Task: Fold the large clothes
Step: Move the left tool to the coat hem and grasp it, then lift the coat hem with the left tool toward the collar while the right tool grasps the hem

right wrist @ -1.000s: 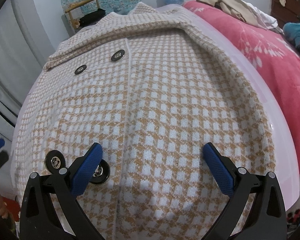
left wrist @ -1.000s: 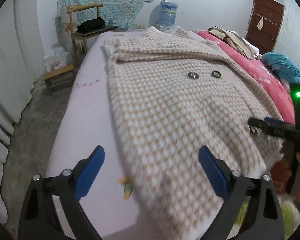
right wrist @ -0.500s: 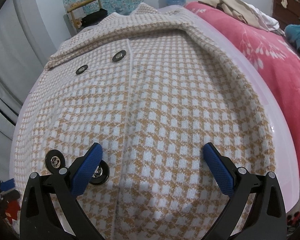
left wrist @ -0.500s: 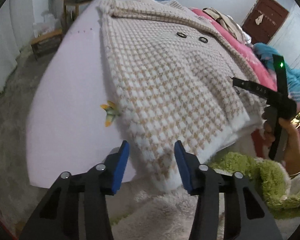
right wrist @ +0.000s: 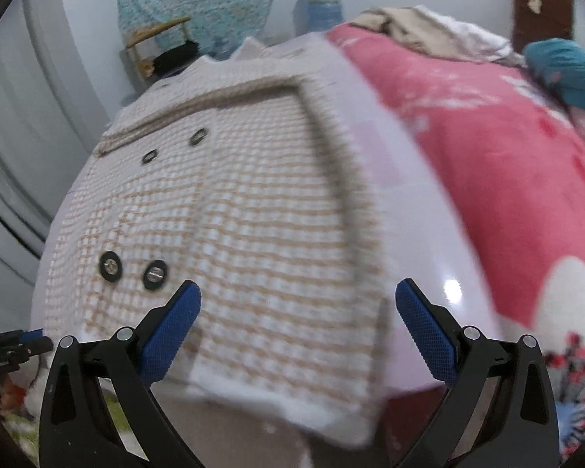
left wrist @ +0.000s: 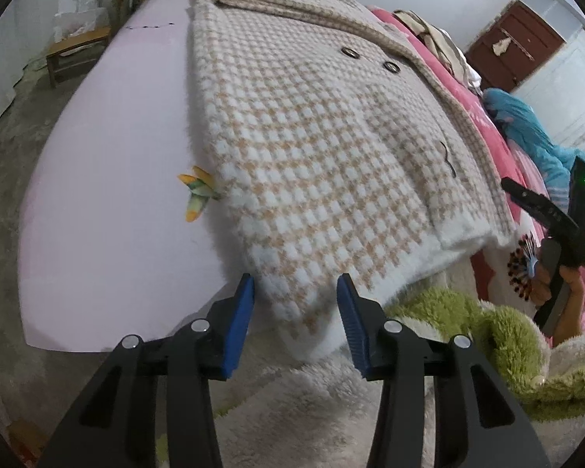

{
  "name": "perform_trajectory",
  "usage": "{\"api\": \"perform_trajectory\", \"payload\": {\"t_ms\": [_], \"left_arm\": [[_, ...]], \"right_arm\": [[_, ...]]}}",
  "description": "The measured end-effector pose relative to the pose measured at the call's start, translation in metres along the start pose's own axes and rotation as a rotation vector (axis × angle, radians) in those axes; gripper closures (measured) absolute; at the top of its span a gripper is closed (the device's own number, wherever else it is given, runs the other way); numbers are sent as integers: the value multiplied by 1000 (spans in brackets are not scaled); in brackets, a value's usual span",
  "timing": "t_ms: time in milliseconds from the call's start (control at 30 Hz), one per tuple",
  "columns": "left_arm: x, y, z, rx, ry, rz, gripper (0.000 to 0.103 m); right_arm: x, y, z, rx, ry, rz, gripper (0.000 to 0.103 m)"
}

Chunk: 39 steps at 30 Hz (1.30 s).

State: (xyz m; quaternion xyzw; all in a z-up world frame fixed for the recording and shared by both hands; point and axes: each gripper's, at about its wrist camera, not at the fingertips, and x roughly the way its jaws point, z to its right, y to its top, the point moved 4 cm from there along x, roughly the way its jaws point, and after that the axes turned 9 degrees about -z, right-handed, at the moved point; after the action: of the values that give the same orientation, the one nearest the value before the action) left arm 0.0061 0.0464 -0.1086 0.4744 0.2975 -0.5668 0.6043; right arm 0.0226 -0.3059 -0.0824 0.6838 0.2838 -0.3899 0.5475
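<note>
Checked coat (left wrist: 323, 148) lies flat, front up, on the pale pink board (left wrist: 109, 202), collar at the far end, white hem hanging over the near edge. Left gripper (left wrist: 295, 304) sits at the hem's near left corner; its jaws have just been closing to a narrow gap, with the corner of the hem between the blue pads (left wrist: 241, 312). Can't tell if the pads actually press the cloth — a sliver of gap shows on each side, so not a firm grip as far as visible.

Right gripper (right wrist: 298, 308) jaws wide, hovering above the hem's right part, nothing between them. Right wrist view is motion-blurred; the check pattern smears into stripes and the hem edge is soft. From the left wrist view the right gripper (left wrist: 546, 214) shows only in part at the right edge, a hand (left wrist: 565, 292) under it, green light on.

Four dark buttons (right wrist: 132, 271) visible; in the left view the lower pair is nearly edge-on, hard to read. Small orange-green object (left wrist: 197, 195) beside the coat's left edge, partly tucked under it, unidentifiable. Pink floral blanket (right wrist: 507, 179) lies right of the board. Fluffy green-and-cream textile (left wrist: 468, 331) below the hem, cut off by the frame.
</note>
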Motion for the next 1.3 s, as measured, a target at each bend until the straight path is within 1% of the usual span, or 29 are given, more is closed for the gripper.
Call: {"api": "perform_trajectory", "payload": {"t_ms": [100,200,233,267,367,400,467,500,533,567,600,633,667,700,767,833,933,967,1000,1033,1067,1100,1133,1167,1200,1233,1267,1300], "left_arm": [[2,-3,1,11,-1,-10,60],[3,-3,1,13,-2,-20,60],[3,-3,1,15,1,-21,60],[3,-3,2,17,3,-20,61],[4,-3,2,11,16,-16,64],[4,-3,1,8,17,-15,65],[3,-3,0,-1,17,-7,72],[2,-2,0,-5,16,-5,73],[2,-2,0,-10,15,-2,74],[2,-3,0,-12,16,-1,74],[3,-3,0,-16,17,1,74],[3,-3,-1,-23,18,2,75],[4,-3,-1,-28,21,2,75],[4,-2,0,-32,29,1,76],[1,-2,1,-35,64,17,89],[-7,0,9,0,105,54,94],[-34,4,28,96,179,149,96],[-46,7,32,109,187,183,96],[-57,9,35,110,181,213,96],[-70,12,36,102,164,243,96],[-77,14,36,92,153,257,96],[-81,15,34,79,147,258,96],[-76,14,30,67,146,241,96],[-69,13,26,59,150,221,96],[-58,10,20,48,155,185,96],[-43,7,14,27,143,135,96],[-39,5,12,13,130,116,96],[-37,4,11,7,127,110,96]], "right_arm": [[-8,-4,16,23,-25,-2,7],[0,-5,28,64,-25,-37,14],[3,-8,29,74,-22,-49,18],[7,-9,30,87,-10,-65,24],[12,-12,35,105,28,-91,35],[12,-13,34,98,29,-92,38],[12,-15,30,77,29,-103,48],[12,-17,28,68,32,-109,51],[13,-19,27,62,35,-118,57],[15,-19,27,58,35,-125,61],[16,-20,27,54,28,-129,63],[16,-21,27,49,22,-130,71],[16,-23,27,45,16,-131,84],[16,-24,27,46,15,-134,90],[14,-25,29,56,29,-131,96],[5,-20,30,55,51,-100,97],[-27,-5,34,66,93,-10,98],[-45,3,36,73,127,30,98],[-54,6,36,74,136,52,98],[-63,9,37,71,132,76,98],[-70,10,37,67,121,91,98],[-70,9,38,71,117,89,98],[-66,6,41,81,114,79,98],[-54,2,47,101,110,45,98],[-39,-4,54,132,119,0,98],[-29,-7,58,159,132,-30,98],[-19,-12,61,189,152,-61,98],[-18,-13,61,196,150,-63,98]]}}
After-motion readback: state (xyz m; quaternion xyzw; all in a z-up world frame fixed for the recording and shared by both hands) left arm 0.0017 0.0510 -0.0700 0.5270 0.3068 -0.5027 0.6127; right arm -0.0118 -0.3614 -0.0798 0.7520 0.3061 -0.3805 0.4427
